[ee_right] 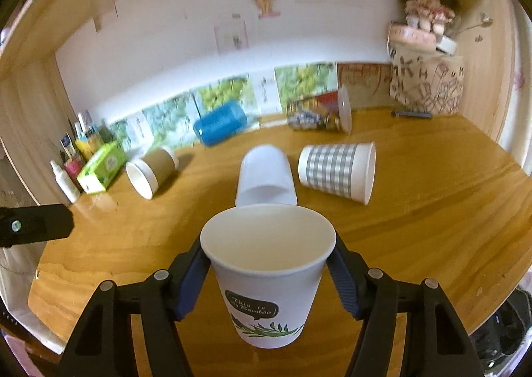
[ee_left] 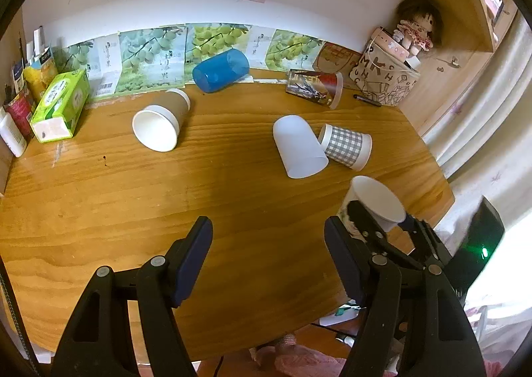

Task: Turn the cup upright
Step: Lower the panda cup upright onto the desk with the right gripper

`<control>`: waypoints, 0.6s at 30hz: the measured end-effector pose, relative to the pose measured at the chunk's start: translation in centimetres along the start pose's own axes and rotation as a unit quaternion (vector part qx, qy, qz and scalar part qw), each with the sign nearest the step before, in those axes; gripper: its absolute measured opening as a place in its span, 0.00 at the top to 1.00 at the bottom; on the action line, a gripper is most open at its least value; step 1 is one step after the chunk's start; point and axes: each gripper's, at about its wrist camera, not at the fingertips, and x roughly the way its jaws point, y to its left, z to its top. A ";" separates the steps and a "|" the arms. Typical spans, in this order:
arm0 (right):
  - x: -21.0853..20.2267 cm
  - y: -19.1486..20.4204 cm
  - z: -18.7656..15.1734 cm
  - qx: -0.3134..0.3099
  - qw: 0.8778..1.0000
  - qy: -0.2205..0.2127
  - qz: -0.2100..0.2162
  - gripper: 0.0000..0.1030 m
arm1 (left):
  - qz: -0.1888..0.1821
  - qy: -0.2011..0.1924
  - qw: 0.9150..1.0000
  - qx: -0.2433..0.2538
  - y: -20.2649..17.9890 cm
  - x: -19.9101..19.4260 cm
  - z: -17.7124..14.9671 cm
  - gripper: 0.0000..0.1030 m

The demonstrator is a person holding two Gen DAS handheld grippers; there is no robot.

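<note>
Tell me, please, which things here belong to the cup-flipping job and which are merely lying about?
Job: bamboo-print cup in the right gripper; tipped cups: brown-sleeved cup, blue cup, translucent cup, checked cup, printed cup.
Lying about: tissue box, doll, patterned bag.

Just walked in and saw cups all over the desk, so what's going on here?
A person with two handheld grippers is standing cups upright. The right gripper clamps the white bamboo-print cup, mouth up, above the wooden desk. The left gripper is open and empty. Five other cups lie on their sides.
</note>
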 end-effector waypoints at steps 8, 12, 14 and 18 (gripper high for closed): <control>-1.9 0.8 -1.8 -0.025 0.995 -0.092 -0.021 0.35 | 0.006 0.016 1.000 0.021 -0.1 0.4 -0.2 0.29; -1.4 0.6 -2.8 -0.015 0.996 -0.089 -0.013 0.35 | 0.005 0.017 0.999 0.028 -0.2 0.4 -0.3 0.29; -1.2 0.6 -3.5 -0.018 0.996 -0.084 -0.016 0.35 | 0.005 0.018 0.999 0.031 -0.3 0.4 -0.4 0.29; -1.2 0.8 -4.5 -0.027 0.996 -0.081 -0.025 0.35 | 0.002 0.022 0.999 0.031 -0.4 0.5 -0.5 0.29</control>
